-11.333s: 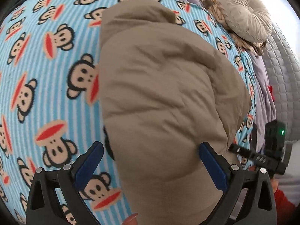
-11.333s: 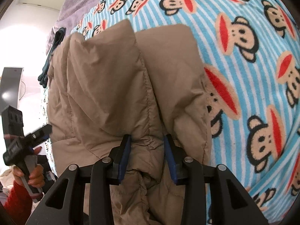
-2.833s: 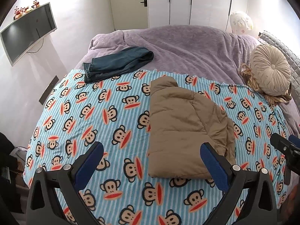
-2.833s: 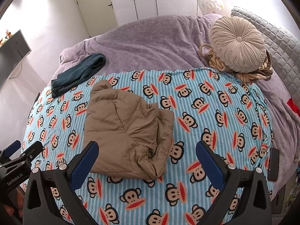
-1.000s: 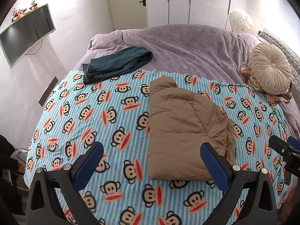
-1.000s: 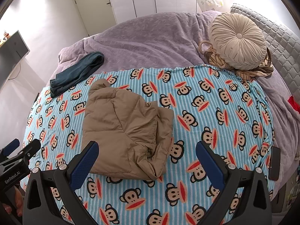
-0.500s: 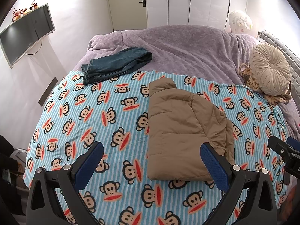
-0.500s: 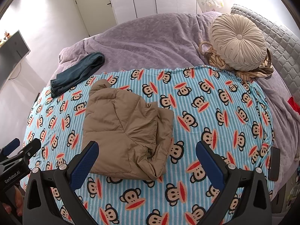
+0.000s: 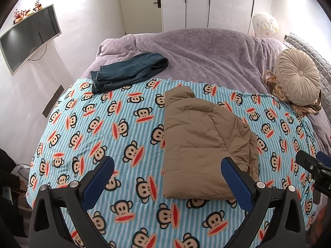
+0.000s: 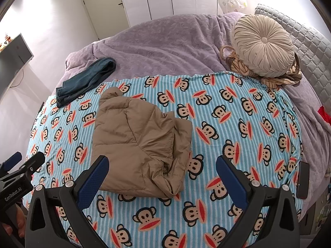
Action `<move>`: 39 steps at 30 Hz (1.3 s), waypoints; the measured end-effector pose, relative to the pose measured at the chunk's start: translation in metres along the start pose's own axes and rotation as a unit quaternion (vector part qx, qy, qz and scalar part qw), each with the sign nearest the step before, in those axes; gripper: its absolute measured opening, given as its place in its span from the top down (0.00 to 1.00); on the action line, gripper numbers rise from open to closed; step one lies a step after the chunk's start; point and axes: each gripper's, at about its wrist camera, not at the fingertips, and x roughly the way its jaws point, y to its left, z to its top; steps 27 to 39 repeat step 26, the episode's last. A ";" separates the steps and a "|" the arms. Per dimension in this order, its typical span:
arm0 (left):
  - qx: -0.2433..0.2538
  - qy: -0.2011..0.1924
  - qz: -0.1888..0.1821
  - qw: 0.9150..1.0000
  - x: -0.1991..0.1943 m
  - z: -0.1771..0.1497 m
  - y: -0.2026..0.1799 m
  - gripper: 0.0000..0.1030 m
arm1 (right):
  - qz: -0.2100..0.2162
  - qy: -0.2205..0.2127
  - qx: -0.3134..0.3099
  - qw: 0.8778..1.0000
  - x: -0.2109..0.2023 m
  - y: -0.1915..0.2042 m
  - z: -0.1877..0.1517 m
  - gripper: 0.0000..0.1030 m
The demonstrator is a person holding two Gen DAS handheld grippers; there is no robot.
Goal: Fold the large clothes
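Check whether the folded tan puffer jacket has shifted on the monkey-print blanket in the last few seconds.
No. The folded tan puffer jacket keeps its spot against the same monkey faces on the monkey-print blanket.

Left wrist view: high above near edge of bed, facing down and forward toward wardrobe doors (image 9: 206, 4); left gripper (image 9: 165, 177) frames bottom, spread wide. Set back, whole monkey blanket (image 9: 103, 124) in frame.

Right wrist view: similar height and heading, offset to right, with more headboard (image 10: 306, 47) side showing; right gripper (image 10: 162, 175) frames bottom, spread wide.

Shared: tan jacket (image 9: 202, 140) (image 10: 136, 140), jeans (image 9: 128, 72) (image 10: 86, 78), round cushion (image 9: 298, 78) (image 10: 262, 47), purple cover (image 9: 206, 51). Each view catches other gripper at its side edge.
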 end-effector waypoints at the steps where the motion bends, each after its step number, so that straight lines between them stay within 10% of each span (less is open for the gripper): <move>1: 0.001 0.000 0.000 1.000 0.000 0.000 0.000 0.00 | 0.000 0.000 0.000 1.000 0.001 0.000 -0.001 0.00; 39: -0.004 -0.005 -0.003 1.000 0.001 0.003 0.005 0.00 | 0.001 0.002 0.002 1.000 0.001 0.000 0.000 0.00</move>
